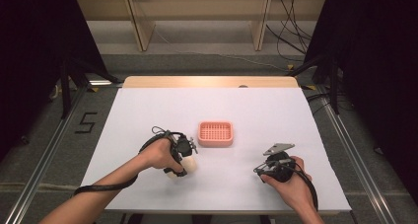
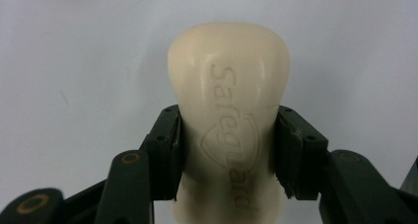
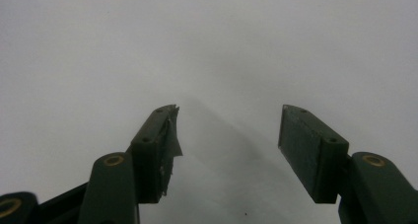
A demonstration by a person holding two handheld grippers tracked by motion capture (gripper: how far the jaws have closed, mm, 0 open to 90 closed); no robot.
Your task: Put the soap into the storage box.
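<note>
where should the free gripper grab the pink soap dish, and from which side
Judging by its shape, take the pink soap dish by one raised rim, probably the right short edge, nearest the open right gripper. It lies flat with a slotted floor and low walls, so come from above, one pad inside the wall and one outside. The left gripper is shut on the soap bar.
</note>
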